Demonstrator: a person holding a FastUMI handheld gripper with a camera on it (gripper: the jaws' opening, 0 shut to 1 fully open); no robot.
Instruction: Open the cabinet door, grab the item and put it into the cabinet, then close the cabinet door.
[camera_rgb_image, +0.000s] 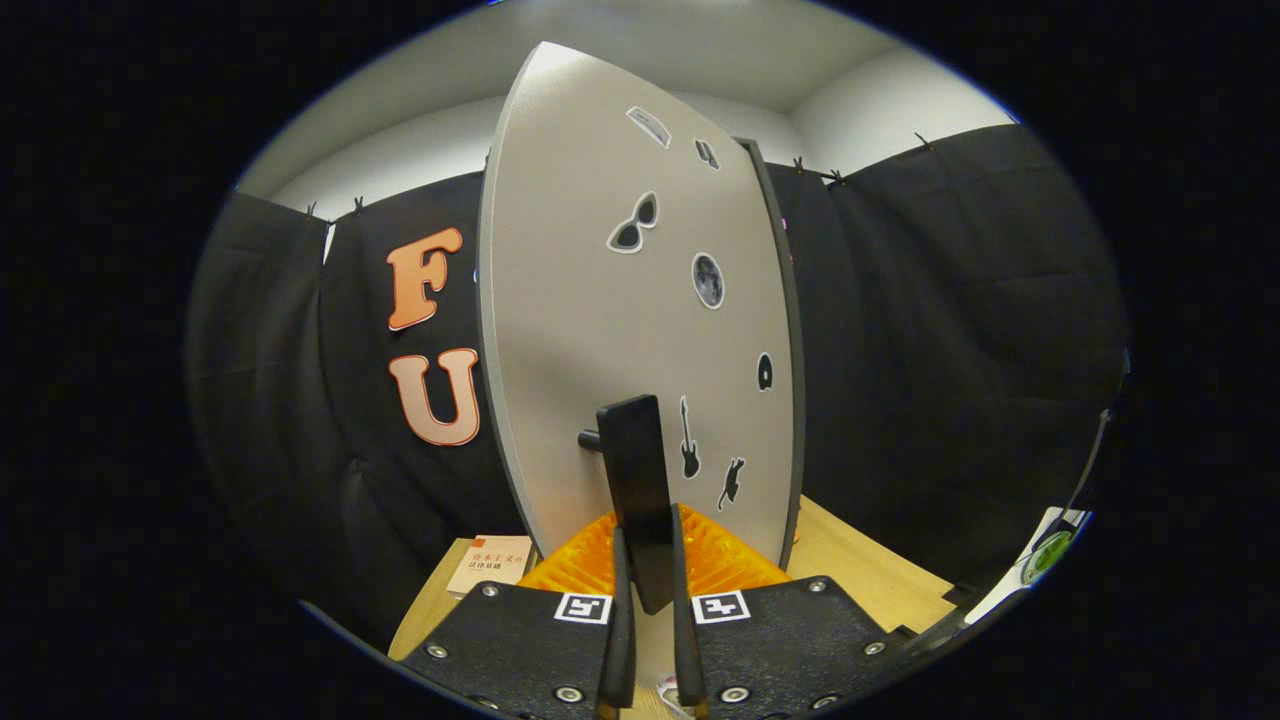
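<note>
We find the gripper (648, 590) fingers closed on the black handle (636, 480) of the grey cabinet door (600, 300), directly ahead; a booklet (490, 565) lies on the desk (870, 575), left of the fingers.

Table (880, 580): light wood, bare by the far corner.
Book (490, 565): pale cover w/ red print, flat on table, near the wall.
Ceiling/walls (720, 50): white, above the black cloth.
Clips (800, 163): small, along cloth's top edge.
</note>
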